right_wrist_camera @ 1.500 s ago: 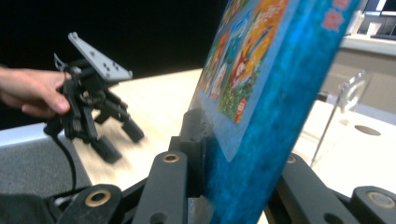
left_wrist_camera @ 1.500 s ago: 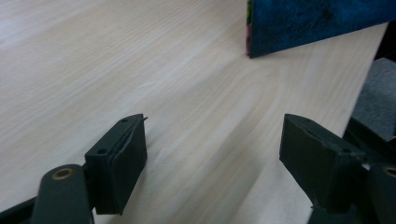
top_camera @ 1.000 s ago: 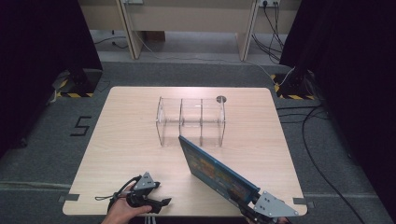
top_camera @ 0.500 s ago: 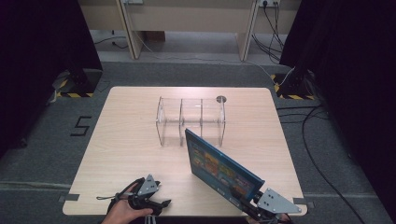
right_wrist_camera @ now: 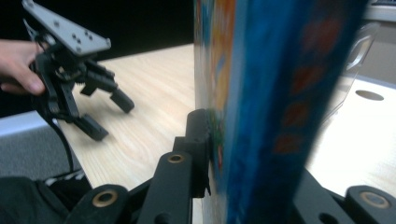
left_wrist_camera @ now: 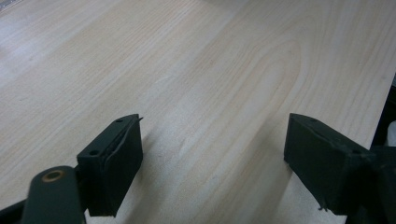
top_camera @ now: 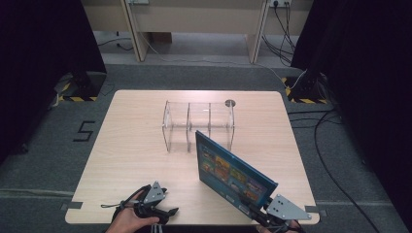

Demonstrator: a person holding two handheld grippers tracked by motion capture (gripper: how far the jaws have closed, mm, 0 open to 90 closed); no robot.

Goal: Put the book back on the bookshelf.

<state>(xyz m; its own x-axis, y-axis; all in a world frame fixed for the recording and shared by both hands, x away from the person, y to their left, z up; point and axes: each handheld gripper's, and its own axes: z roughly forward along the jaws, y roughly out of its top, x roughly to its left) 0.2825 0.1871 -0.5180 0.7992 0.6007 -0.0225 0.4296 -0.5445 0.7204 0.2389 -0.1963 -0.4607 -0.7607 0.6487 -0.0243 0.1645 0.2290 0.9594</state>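
Observation:
A flat blue box (top_camera: 233,177) with colourful pictures on its face stands tilted on edge above the table's near right corner. My right gripper (top_camera: 252,209) is shut on its near lower corner; the jaws have just been easing open a little while the pads (right_wrist_camera: 201,135) still press on the box (right_wrist_camera: 271,93). At the near left edge, my left gripper (top_camera: 167,212) rests low over the wood in a person's hand. Its jaws have just been opening, and in the left gripper view (left_wrist_camera: 210,158) only bare wood lies between them. The right gripper view shows the left gripper (right_wrist_camera: 109,116) open.
A clear acrylic rack (top_camera: 199,124) with three compartments stands at the middle of the light wooden table (top_camera: 131,145), just beyond the box's far edge. A round grommet (top_camera: 230,103) sits behind it. Grey floor with cables surrounds the table.
The blue box has tipped from a low slant to more upright, its far edge rising. My left gripper's jaws have spread apart. Both hands stay near the front edge.

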